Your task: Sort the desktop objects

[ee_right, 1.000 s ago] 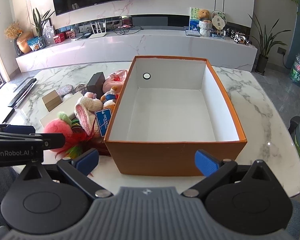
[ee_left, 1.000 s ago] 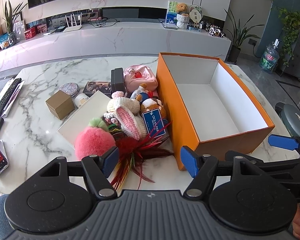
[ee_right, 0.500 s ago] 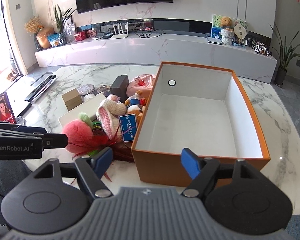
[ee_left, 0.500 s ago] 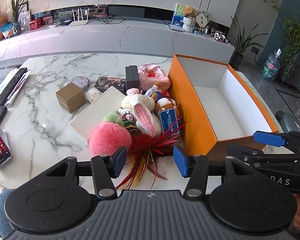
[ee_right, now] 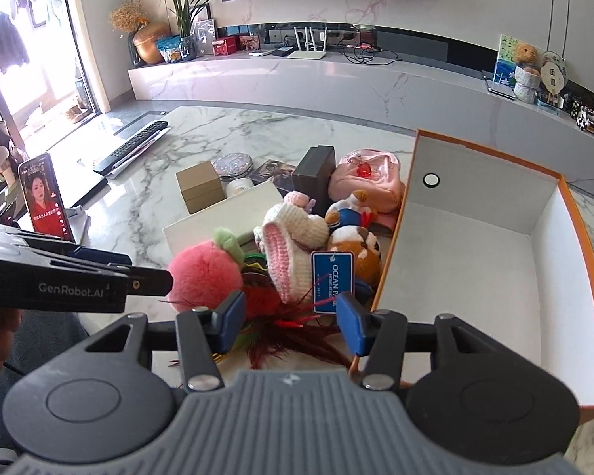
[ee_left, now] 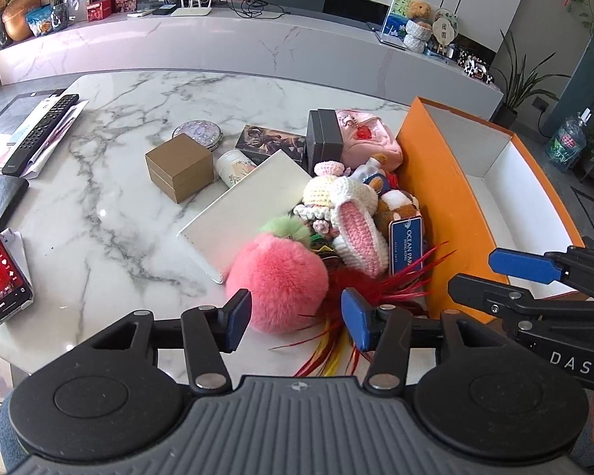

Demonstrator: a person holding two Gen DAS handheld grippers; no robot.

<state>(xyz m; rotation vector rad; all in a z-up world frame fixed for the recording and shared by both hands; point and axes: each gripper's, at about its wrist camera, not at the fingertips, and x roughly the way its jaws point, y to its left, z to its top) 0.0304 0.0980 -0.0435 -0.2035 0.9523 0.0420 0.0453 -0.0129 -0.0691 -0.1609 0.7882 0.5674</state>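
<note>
A pile of small things lies left of the orange box (ee_left: 427, 198) (ee_right: 475, 206), which is white and bare inside. At its front sits a pink fluffy ball (ee_left: 277, 281) (ee_right: 204, 273) with a green leaf, beside red feathers (ee_left: 380, 289) (ee_right: 289, 328). My left gripper (ee_left: 297, 322) (ee_right: 150, 267) hovers at the ball's near side, jaws opening, pads not pressing it. My right gripper (ee_right: 289, 324) (ee_left: 471, 271) is over the feathers by the box's front left corner, jaws closing with feather tips between them, nothing gripped. Behind are a crochet bunny (ee_left: 352, 213) and a plush with a blue tag (ee_right: 332, 281).
Farther back on the marble table (ee_left: 111, 206) are a white flat box (ee_left: 241, 209), brown box (ee_left: 178, 166), dark box (ee_left: 324, 138), pink pouch (ee_left: 368, 138), small jar and round tin. A phone (ee_left: 0, 273) and a remote (ee_left: 39, 134) lie at the left edge.
Both grippers have shifted left, from the orange box toward the toy pile, and come closer to it. Both pairs of jaws stand narrower than a second ago.
</note>
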